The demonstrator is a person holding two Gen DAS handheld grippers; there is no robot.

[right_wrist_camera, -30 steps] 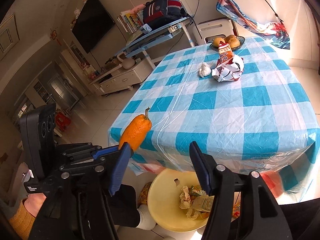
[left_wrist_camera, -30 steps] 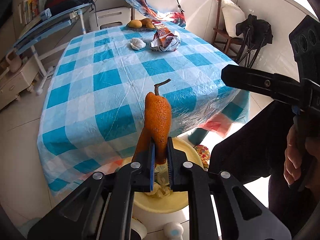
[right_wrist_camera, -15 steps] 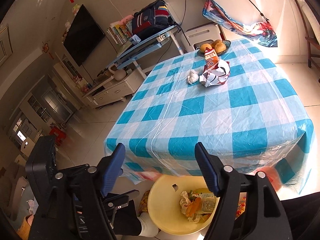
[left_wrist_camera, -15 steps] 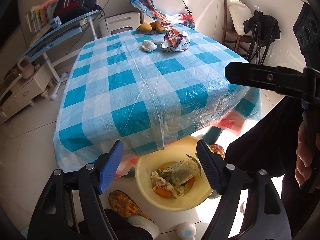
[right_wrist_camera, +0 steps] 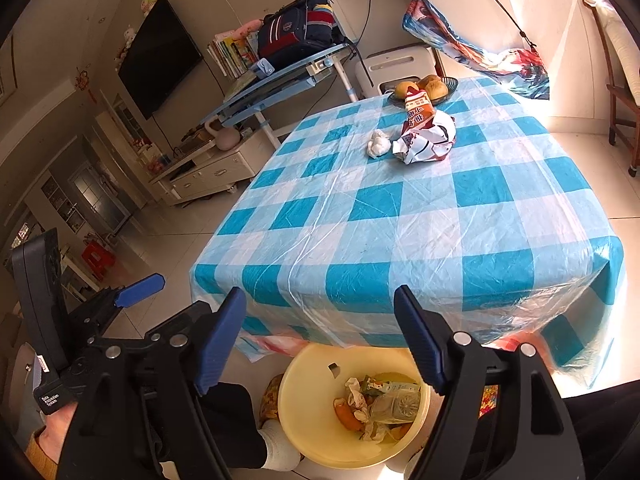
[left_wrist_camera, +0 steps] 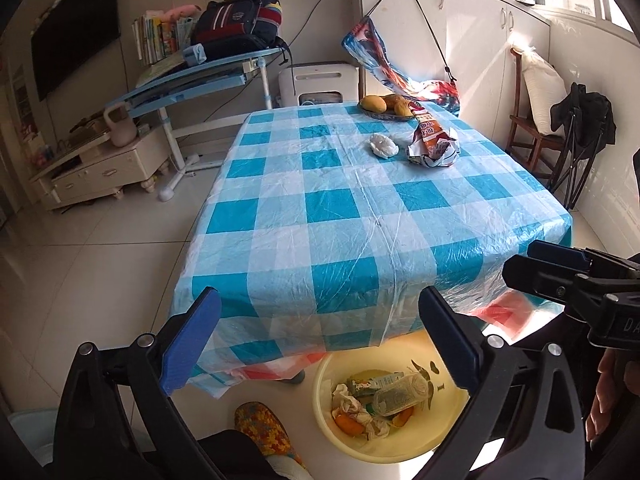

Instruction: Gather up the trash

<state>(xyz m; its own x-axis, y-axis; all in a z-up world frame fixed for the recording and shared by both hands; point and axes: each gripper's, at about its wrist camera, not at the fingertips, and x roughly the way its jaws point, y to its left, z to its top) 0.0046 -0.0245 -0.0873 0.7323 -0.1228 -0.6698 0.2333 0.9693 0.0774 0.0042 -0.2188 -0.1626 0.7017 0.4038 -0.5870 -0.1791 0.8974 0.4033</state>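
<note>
Now that the orange pepper I pinched a second ago lies in the yellow basin (left_wrist_camera: 452,446) under the bench (left_wrist_camera: 360,208), my left claw (left_wrist_camera: 320,344) is spreading, empty. My right claw (right_wrist_camera: 320,336) is opening too, empty. A crumpled wrapper (left_wrist_camera: 434,146) and white wad (left_wrist_camera: 383,145) wait far beyond the basin.

The table (left_wrist_camera: 360,216) wears a thin, glossy plastic sheet in blue and white checks, creased and catching the window light. Toward twelve o'clock on it lie a crumpled, shiny foil-like snack wrapper (left_wrist_camera: 434,144) and, just at its nine o'clock, a wad of soft matt tissue (left_wrist_camera: 383,145). Down at six o'clock the yellow basin (left_wrist_camera: 444,428) looks like smooth plastic; a clear, ribbed plastic bottle (left_wrist_camera: 398,398) and crumpled paper scraps (left_wrist_camera: 350,400) lie inside. The floor tiles (left_wrist_camera: 100,264) are polished and gleam.
</note>
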